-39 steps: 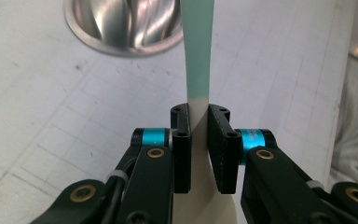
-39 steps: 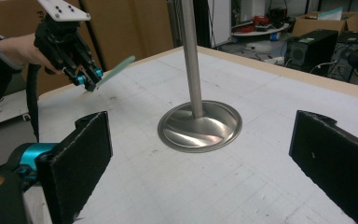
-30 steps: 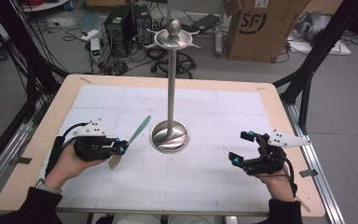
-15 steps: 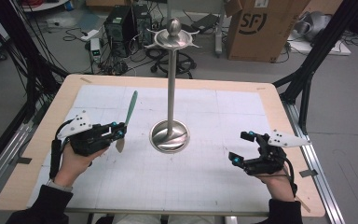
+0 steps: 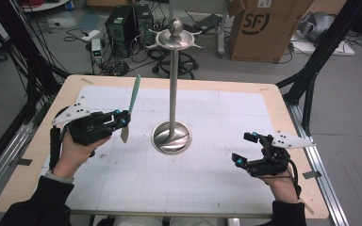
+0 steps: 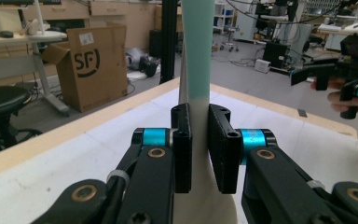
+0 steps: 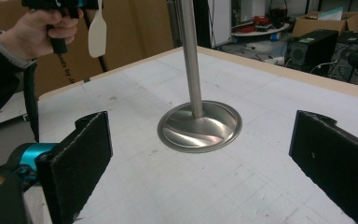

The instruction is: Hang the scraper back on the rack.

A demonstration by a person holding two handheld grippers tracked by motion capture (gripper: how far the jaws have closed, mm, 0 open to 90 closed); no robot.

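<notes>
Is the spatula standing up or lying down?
Standing up. The left gripper clamps the spatula off the table, green handle pointing up, pale blade hanging down.

Teal-and-cream spatula (image 5: 131, 106), silver stand (image 5: 172, 99)

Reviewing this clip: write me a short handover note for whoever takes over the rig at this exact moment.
Left gripper: shut on the spatula, held clear of the table, teal handle pointing up and away, cream blade down.
Right gripper: open, holding nothing, low over the table's right side.
Metal stand: upright at the middle of the table, round base, hooks around its top.
Done: spatula picked up.
Left: probably hanging the spatula on a top hook; it is not yet near the hooks. The right gripper could steady the stand's base.
</notes>
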